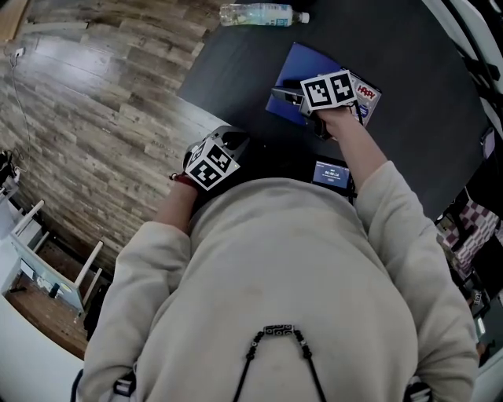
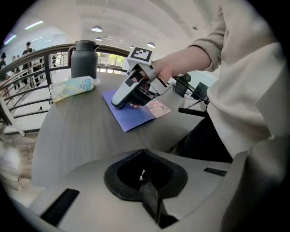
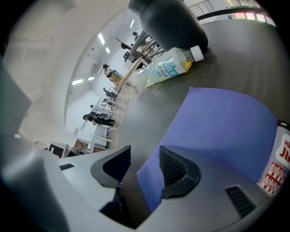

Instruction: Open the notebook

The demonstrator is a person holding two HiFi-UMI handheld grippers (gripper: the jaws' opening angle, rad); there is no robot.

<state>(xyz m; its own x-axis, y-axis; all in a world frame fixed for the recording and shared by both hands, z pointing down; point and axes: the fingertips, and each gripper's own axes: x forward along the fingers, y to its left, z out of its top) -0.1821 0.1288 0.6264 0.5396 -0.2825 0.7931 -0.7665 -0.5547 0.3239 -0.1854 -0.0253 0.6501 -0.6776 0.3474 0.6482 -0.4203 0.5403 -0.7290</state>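
Left gripper: your left gripper (image 2: 144, 177) sits closest to you, by the table's near-left edge and well apart from the notebook. Its jaws are pressed together with nothing between them.
Device: a small lit device (image 1: 332, 174) lies under your right forearm, between your body and the notebook.
Right gripper: your right gripper (image 3: 145, 156) is low over the notebook's near corner with its jaws apart. One pad is above the blue cover and the other above bare table. The cover's edge lies in the gap, unpinched.
Notebook: the blue notebook (image 1: 302, 67) lies on the dark table (image 2: 68, 136), and from your left gripper view it looks flat and shut.
Card: a card (image 3: 275, 168) with red print touches the notebook's right side, partly under your right gripper.
Open room: bare tabletop runs left of the notebook to the table's edge, where the wood floor (image 1: 94, 102) begins.
Bottle: a clear bottle (image 1: 259, 13) lies on its side beyond the notebook, apart from it, at the far edge.
Jug: a dark jug (image 2: 84, 59) stands upright just behind the bottle.
Railing: a railing (image 2: 27, 86) runs past the far edge.
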